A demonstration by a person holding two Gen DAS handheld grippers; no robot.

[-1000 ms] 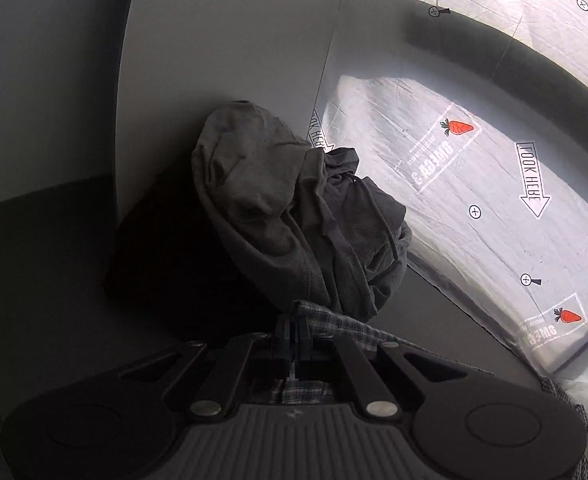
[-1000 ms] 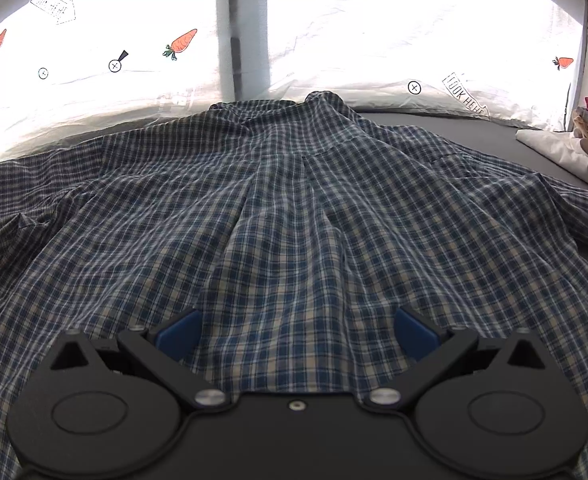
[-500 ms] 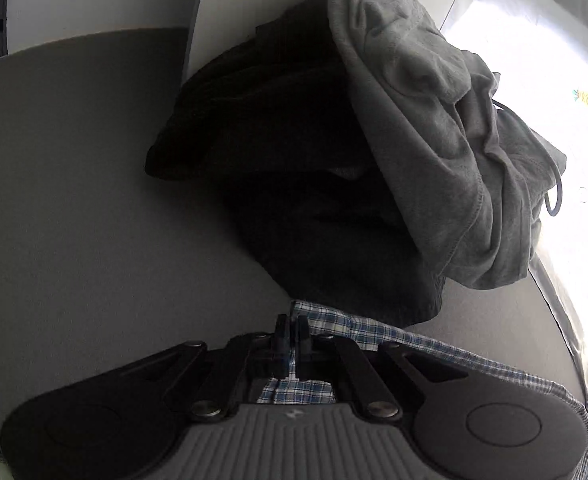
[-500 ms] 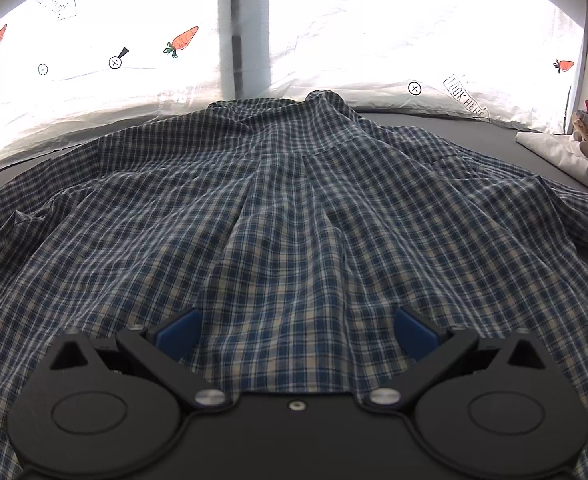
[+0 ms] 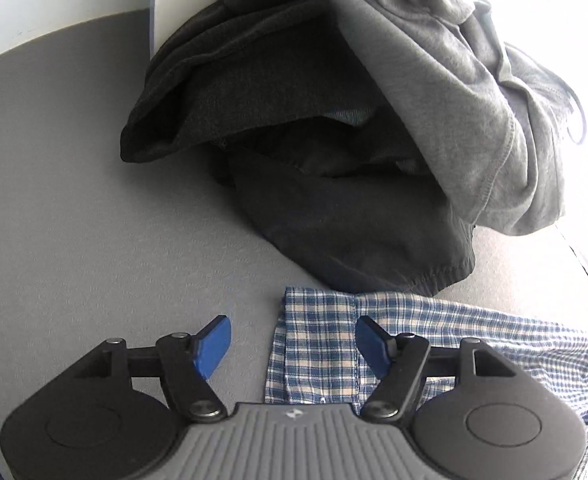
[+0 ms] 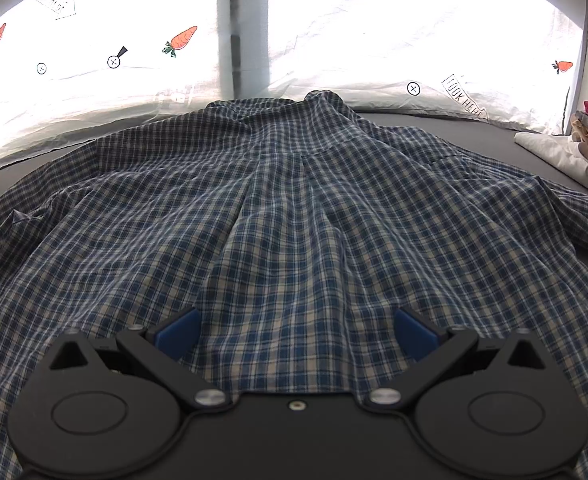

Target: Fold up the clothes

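Left gripper point(image 5: 289, 344) fingers opening over blue-and-cream plaid cotton shirt point(image 5: 314, 344) cuff; right gripper point(image 6: 294, 332) fingers spread wide, twelve o'clock collar.

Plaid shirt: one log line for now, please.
plaid shirt: flat on table | left gripper: fingers opening, cuff between, unpinched | right gripper: open over hem

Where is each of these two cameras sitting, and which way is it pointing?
Left wrist view: sits on the left gripper, looking down along its opening fingers at a plaid shirt cuff lying loose between them, with a heap of dark clothes behind.
Right wrist view: sits on the right gripper, open over the spread shirt, facing a white curtain.
Shared: both show the same shirt on the grey table; only the grippers show, no hands.
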